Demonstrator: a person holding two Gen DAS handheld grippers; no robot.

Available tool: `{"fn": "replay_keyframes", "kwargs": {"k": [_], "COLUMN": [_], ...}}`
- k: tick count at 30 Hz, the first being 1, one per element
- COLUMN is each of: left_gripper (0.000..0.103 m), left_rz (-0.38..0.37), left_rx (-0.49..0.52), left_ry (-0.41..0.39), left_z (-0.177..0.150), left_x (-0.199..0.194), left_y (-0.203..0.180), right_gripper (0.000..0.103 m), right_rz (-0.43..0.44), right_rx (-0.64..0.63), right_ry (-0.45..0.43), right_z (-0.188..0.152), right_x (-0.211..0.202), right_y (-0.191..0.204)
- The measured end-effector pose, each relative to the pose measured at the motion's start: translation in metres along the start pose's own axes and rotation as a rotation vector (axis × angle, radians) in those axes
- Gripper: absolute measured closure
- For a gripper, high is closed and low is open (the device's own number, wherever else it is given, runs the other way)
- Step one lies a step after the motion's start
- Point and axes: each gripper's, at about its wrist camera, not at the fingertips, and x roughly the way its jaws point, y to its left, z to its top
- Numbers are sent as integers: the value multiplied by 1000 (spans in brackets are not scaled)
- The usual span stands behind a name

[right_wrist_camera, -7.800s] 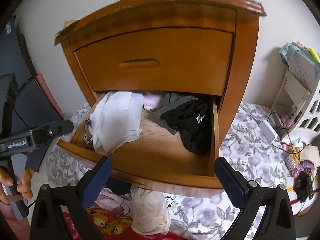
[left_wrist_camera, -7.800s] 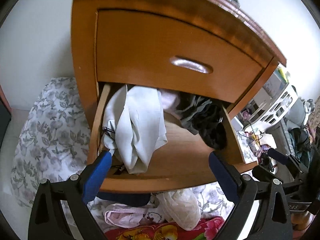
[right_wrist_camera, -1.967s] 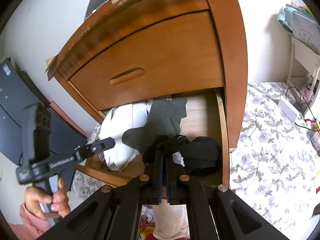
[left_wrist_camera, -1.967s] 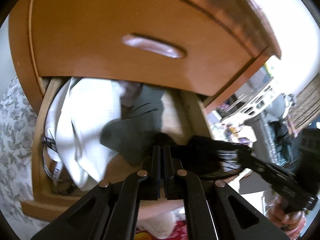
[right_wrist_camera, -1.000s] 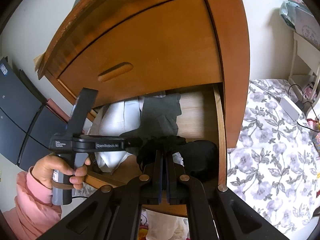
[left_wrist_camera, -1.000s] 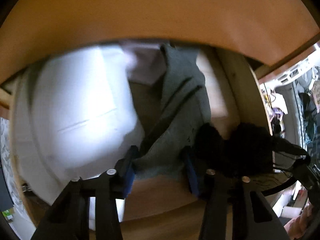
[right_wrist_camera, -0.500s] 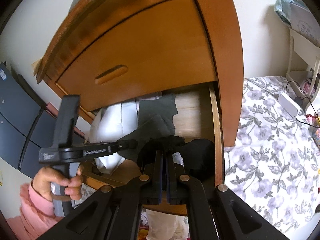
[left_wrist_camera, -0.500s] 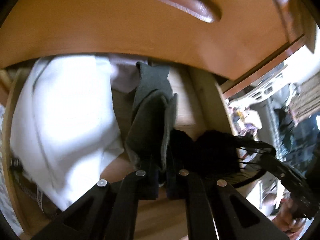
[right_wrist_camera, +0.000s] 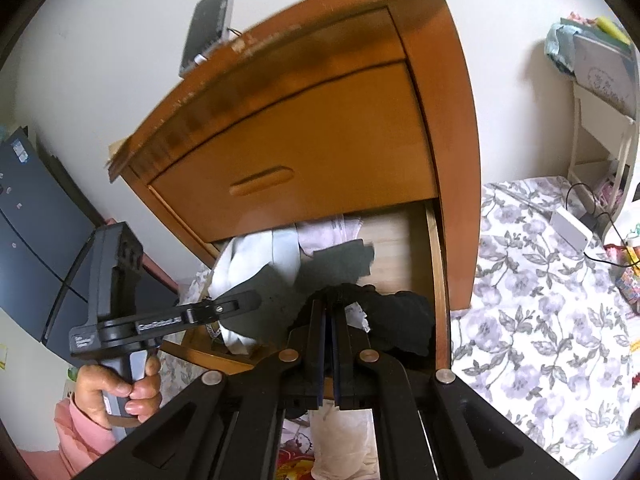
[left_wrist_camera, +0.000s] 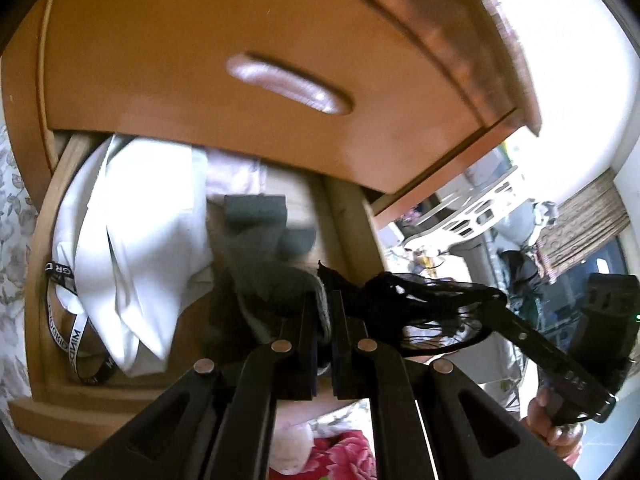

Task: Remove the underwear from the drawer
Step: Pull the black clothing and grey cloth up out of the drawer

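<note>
Two tools clamp garments over the drawer (right_wrist_camera: 434,280): left (left_wrist_camera: 325,300) grey underwear (left_wrist_camera: 256,256), right (right_wrist_camera: 329,308) black underwear (right_wrist_camera: 400,320).

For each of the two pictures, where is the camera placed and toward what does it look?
Left wrist: sits on the left gripper, looking down into the open drawer; its fingers pinch the grey underwear; the right gripper and its hand show.
Right wrist: sits on the right gripper, facing the nightstand; fingers shut on the black underwear; the left gripper, hand and pink sleeve show.
Shared: drawer, both garments, white garment.
</note>
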Motion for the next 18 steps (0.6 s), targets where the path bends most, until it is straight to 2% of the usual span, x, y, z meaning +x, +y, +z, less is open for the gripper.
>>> {"fn": "replay_keyframes", "kwargs": {"k": [9, 18], "left_gripper": [99, 99], "left_rz": [-42, -68], "left_rx": [25, 72], "left_ry": [-115, -254], "left_z": [-4, -16], "left_x": [-55, -127], "left_y": [-21, -51], "right_gripper": [100, 100], "right_rz": [15, 18], "right_rx": [-12, -67], "right_ry": [-52, -129], "right_z": [-1, -2], "right_x": [-29, -78], "right_y": [19, 51]}}
